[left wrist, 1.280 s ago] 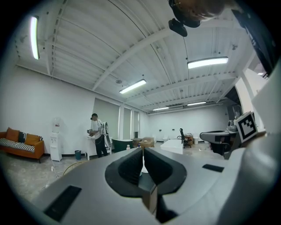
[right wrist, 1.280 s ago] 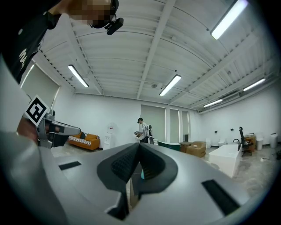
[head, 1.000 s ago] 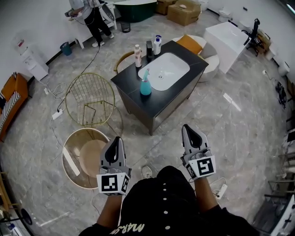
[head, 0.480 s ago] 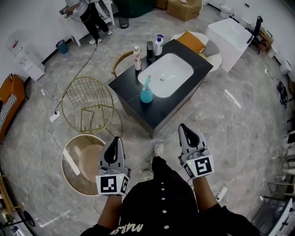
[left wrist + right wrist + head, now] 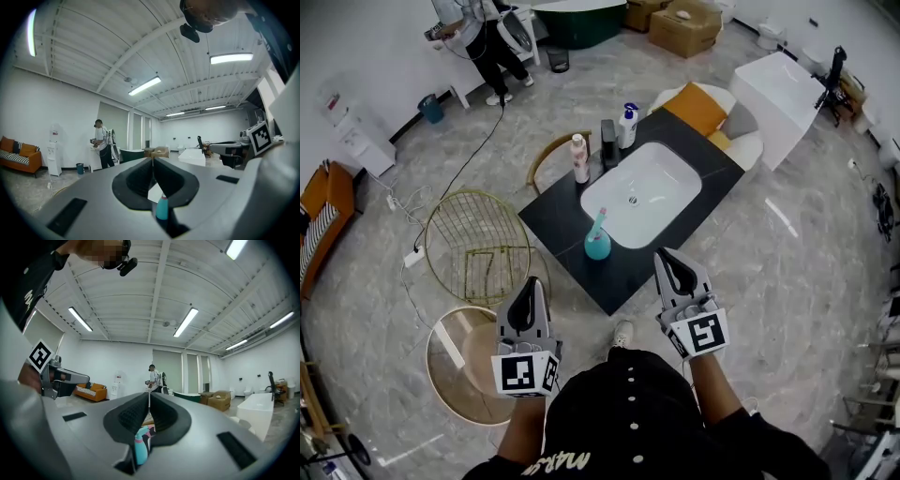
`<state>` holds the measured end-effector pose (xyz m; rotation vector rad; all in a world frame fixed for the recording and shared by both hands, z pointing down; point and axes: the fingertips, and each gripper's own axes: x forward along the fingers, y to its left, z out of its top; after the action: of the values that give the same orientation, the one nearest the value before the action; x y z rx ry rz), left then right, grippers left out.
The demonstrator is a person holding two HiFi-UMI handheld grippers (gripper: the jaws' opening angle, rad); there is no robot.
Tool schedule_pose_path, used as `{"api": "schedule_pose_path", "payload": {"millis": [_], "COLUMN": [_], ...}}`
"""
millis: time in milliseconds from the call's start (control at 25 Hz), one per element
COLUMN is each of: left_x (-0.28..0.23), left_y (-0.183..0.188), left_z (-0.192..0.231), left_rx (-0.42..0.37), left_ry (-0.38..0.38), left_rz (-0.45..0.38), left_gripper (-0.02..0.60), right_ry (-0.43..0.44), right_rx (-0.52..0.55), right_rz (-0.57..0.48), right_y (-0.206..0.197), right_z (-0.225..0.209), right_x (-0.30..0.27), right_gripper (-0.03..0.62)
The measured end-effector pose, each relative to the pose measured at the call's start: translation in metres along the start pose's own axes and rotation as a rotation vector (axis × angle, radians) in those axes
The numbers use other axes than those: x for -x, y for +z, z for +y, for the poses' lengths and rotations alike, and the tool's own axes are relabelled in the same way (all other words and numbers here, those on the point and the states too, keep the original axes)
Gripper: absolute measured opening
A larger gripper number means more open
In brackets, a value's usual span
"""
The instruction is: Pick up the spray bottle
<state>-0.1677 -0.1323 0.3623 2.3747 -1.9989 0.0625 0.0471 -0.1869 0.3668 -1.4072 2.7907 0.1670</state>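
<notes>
The teal spray bottle (image 5: 597, 240) stands upright on the black counter (image 5: 558, 217), at the near-left rim of the white sink basin (image 5: 641, 193). My left gripper (image 5: 530, 287) is shut and empty, held over the floor short of the counter's near corner. My right gripper (image 5: 667, 258) is also shut and empty, its tips just at the counter's near edge, right of the bottle. In the left gripper view the bottle (image 5: 161, 209) shows small below the closed left gripper (image 5: 152, 161). In the right gripper view the bottle (image 5: 140, 444) shows below the closed right gripper (image 5: 149, 402).
A pink-capped bottle (image 5: 578, 157), a black bottle (image 5: 607, 132) and a white pump bottle (image 5: 627, 125) stand along the counter's far edge. A gold wire basket (image 5: 478, 236) and a round wooden tub (image 5: 467, 352) sit on the floor left. A person (image 5: 487, 37) stands far off.
Both grippers have travelled forward together toward the counter, which now lies much nearer. Their jaws stayed shut. The spray bottle has not moved.
</notes>
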Motion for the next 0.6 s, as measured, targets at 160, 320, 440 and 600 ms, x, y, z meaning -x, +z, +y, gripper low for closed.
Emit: {"api": "schedule_pose_path", "payload": {"millis": [160, 320, 440, 600], "left_x": [-0.029, -0.042, -0.047, -0.052], "left_y": [-0.002, -0.013, -0.025, -0.044], "left_z": [0.001, -0.001, 0.0, 0.008], "left_rx": [0.011, 0.021, 0.027, 0.048], "left_ry": [0.021, 0.028, 0.015, 0.001], "left_rz": [0.005, 0.039, 0.084, 0.145], "left_gripper": [0.017, 0.017, 0.017, 0.017], "right_ry": [0.058, 0.094, 0.125, 0.229], "right_rx": [0.0, -0.007, -0.012, -0.037], "right_rz": [0.004, 0.043, 0.086, 0.2], "right_y": [-0.01, -0.032, -0.053, -0.099], "right_z": [-0.013, -0.019, -0.014, 0.007], "right_x": [-0.027, -0.047, -0.06, -0.078], "right_gripper": [-0.005, -0.005, -0.005, 0.026]}}
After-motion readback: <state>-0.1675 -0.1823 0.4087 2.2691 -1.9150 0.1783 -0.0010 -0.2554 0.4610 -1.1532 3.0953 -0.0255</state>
